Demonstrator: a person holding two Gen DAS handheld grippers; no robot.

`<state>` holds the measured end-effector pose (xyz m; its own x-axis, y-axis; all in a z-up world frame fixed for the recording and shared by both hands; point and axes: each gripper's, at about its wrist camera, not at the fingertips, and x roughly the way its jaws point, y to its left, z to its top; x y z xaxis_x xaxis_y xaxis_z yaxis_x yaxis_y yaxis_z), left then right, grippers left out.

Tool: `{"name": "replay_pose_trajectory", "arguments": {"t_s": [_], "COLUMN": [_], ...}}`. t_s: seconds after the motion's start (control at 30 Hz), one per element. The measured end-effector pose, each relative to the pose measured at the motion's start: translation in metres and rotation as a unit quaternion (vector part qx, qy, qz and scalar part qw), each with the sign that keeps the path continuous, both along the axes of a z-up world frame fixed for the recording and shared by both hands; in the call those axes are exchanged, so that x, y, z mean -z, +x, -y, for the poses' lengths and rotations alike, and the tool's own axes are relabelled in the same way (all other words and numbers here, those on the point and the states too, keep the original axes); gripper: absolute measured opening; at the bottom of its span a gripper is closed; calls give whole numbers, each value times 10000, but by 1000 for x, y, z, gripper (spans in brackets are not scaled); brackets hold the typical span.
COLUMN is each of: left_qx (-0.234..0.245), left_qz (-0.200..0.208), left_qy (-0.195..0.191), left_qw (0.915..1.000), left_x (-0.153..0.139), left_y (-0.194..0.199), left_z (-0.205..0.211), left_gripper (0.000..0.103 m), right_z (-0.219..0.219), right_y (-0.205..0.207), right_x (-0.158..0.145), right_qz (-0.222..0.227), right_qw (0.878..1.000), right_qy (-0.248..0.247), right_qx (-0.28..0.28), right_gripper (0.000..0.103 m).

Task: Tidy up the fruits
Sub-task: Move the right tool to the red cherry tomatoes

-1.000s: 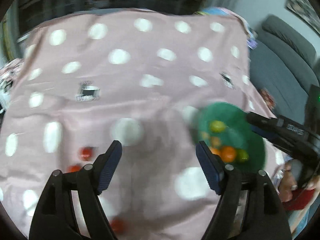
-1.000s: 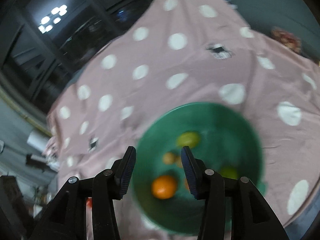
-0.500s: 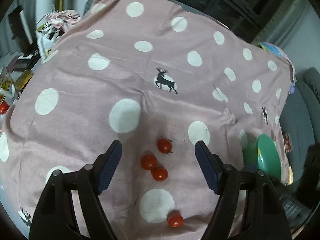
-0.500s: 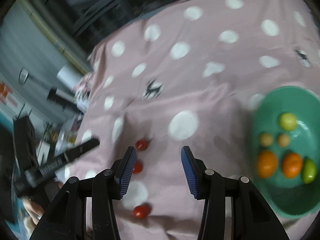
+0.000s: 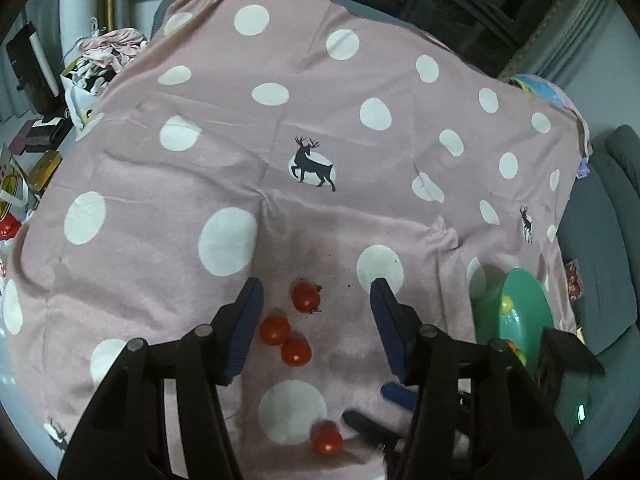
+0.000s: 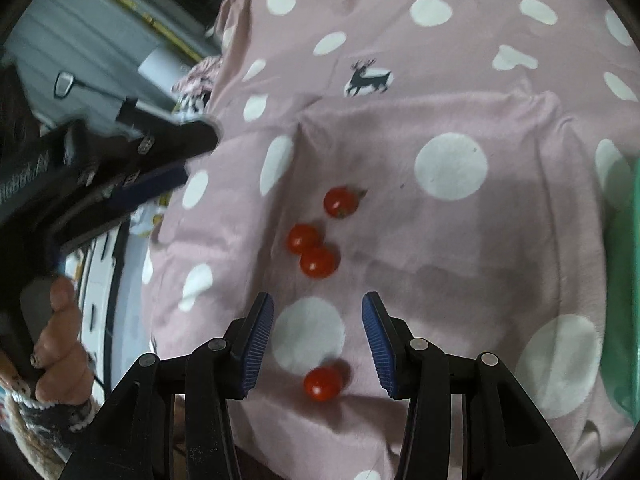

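Right wrist view: right claw (image 6: 318, 338) released, now swung from green bowl (image 6: 628, 300) to nearest cherry tomato (image 6: 322, 383), at 6 o'clock.
Left claw (image 5: 316, 324): released, empty.
Meaning: next pick is beginning.

cloth (image 6: 500, 264) bare beside tomatoes (image 6: 316, 256) | green bowl (image 5: 516, 324) blocks right edge

Both views have swung off the green bowl (image 5: 516, 316), which a second ago filled the space ahead of the right gripper (image 6: 318, 320) and now sits only at the right edge of each picture. The left gripper (image 5: 316, 312) has come in over the cherry tomatoes (image 5: 306, 297), its jaws spread around three of them. The right gripper's jaws have widened and now flank a single tomato (image 6: 322, 383) near the cloth's (image 6: 480, 92) front edge.
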<state>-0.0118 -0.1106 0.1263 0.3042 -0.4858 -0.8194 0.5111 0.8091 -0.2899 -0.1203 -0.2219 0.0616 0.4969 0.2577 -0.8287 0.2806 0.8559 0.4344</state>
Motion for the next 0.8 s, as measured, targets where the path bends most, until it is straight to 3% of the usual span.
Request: {"name": "replay_pose_trajectory", "arguments": {"t_s": [0.07,0.13,0.2,0.3,0.47,0.7,0.8], "left_qx": [-45,-231,-131,-226,-6,182,229], "left_qz": [-222,-504,-731,-704,-850,-978,-931], "left_qy": [141,-288,-198,5,-39,127,290], "left_qw": [9996,9980,9970,9973,9964,9950,9950], "left_x": [11,22,38,54,70,90,95], "left_y": [6,13,19,26,37,43,43], "left_z": [4,-1,4,10,25,44,49], "left_gripper": [48,48,45,42,38,26,24], "right_z": [-11,-18,-23,-30,-36,-46,-50], "right_y": [0,2,5,5,-2,-3,-3], "right_x": [3,11,24,37,48,50,50], "right_qz": [-93,-219,-458,-761,-921,-850,-812], "right_qw": [9995,9988,9977,9957,9945,9940,9935], "right_qy": [-152,-106,20,-189,-234,-428,-490], "right_qx": [-250,-418,-491,-491,-434,-541,-625], "right_gripper": [48,48,47,47,47,46,41]}}
